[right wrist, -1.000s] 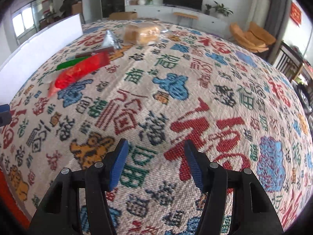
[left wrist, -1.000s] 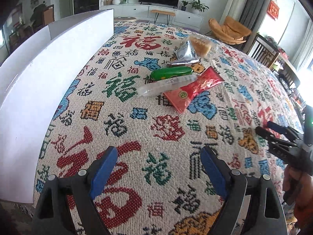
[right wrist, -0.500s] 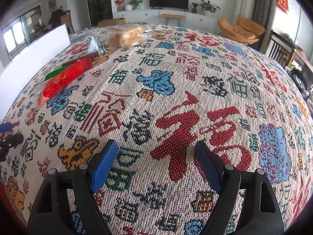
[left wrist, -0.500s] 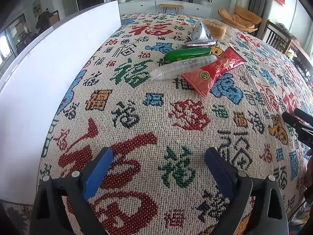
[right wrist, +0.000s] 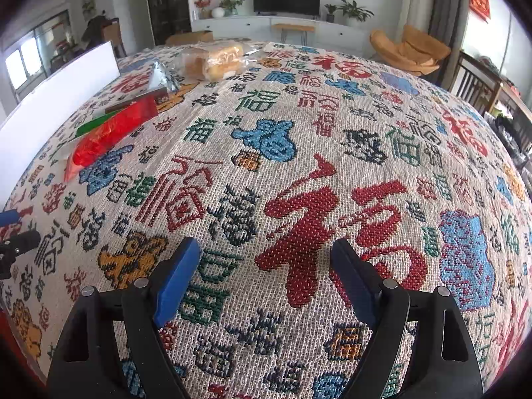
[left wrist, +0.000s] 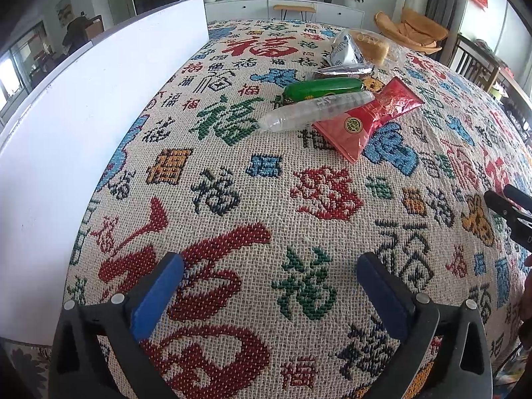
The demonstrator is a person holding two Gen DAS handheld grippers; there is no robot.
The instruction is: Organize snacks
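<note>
A table (left wrist: 232,173) covered by a woven cloth with coloured characters carried a white board (left wrist: 83,126) upright along its left edge. The snacks lay clustered toward the far edge near the board: a red packet (left wrist: 369,116), a clear tube (left wrist: 316,111) overlapping it, a green packet (left wrist: 324,88), a silver pouch (left wrist: 344,50) and bagged bread (right wrist: 212,60). The left tongs (left wrist: 269,282) had just been opening and stood wide, the right tongs (right wrist: 266,266) stood open, and neither held anything.
</note>
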